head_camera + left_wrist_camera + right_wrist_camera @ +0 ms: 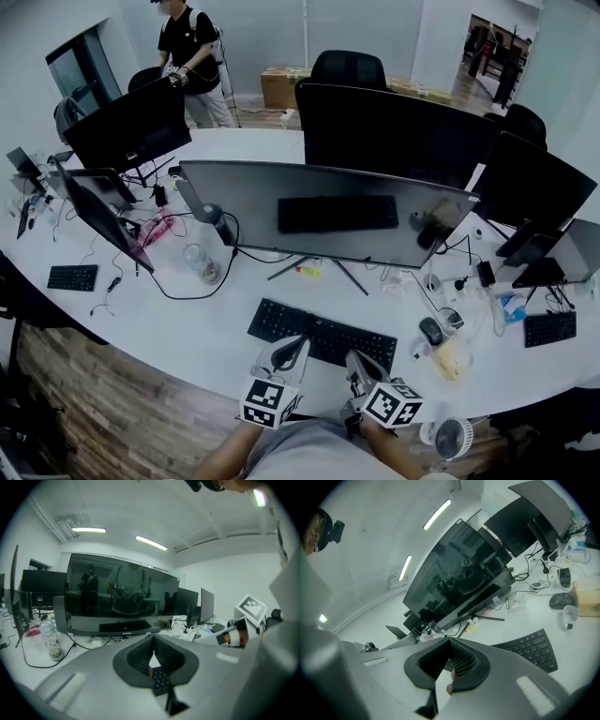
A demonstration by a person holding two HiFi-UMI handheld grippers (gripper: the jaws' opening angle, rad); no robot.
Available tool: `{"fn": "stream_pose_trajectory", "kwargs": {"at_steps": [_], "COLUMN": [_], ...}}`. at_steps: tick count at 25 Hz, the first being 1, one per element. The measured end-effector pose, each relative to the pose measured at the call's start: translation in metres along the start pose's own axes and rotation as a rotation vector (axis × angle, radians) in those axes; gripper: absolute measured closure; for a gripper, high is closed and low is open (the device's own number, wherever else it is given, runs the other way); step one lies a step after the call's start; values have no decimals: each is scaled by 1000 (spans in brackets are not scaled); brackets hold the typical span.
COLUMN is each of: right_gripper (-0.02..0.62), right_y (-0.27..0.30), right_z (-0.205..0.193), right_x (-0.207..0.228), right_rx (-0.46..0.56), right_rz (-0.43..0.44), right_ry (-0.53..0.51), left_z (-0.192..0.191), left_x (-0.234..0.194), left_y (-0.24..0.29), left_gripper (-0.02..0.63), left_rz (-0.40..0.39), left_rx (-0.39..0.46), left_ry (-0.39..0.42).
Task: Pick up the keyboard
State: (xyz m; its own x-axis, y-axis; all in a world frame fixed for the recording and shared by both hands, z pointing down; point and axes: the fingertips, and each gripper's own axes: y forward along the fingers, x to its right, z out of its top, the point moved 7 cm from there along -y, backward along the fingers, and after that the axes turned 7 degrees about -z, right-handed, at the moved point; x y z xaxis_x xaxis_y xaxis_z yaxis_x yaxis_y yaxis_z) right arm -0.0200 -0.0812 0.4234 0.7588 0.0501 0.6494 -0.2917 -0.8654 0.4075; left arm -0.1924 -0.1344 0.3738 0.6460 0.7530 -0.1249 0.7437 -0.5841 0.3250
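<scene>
Below closed, empty jaws of left gripper [292,346] and right gripper [357,362]: keyboard [327,337] (its near edge).

Straight ahead of your gripper fingers [291,354] stands a wide dark monitor [328,211]. A mouse [430,330] lies off to their right, and a small fan [452,437] sits right of them and nearer you. Ahead-left, a clear bottle [200,262] stands beside a black cable [178,292].
</scene>
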Motion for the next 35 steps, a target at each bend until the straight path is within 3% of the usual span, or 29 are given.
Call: {"fn": "stream_pose_trajectory", "kwargs": {"at_steps": [7, 19, 21, 24, 25, 35], "right_gripper": [594, 591, 588, 568, 566, 548], "right_y": [14, 25, 30, 37, 37, 47], "right_z": [2, -19, -21, -29, -33, -72], "right_x": [16, 57, 64, 71, 74, 92], "right_rx": [-6, -35, -49, -68, -72, -95], "right_rz": [2, -97, -114, -135, -143, -229], "right_ry": [116, 304, 319, 356, 375, 538], "left_z": [7, -3, -4, -7, -10, -54], "left_x": [-12, -32, -38, -44, -46, -54], "left_y": [26, 86, 97, 115, 120, 163], "left_gripper": [606, 606, 606, 606, 606, 606], "left_rz": [-42, -138, -132, -97, -101, -255], "left_rx": [-56, -212, -234, -269, -280, -422], "left_ry": [64, 213, 285, 480, 510, 483]}}
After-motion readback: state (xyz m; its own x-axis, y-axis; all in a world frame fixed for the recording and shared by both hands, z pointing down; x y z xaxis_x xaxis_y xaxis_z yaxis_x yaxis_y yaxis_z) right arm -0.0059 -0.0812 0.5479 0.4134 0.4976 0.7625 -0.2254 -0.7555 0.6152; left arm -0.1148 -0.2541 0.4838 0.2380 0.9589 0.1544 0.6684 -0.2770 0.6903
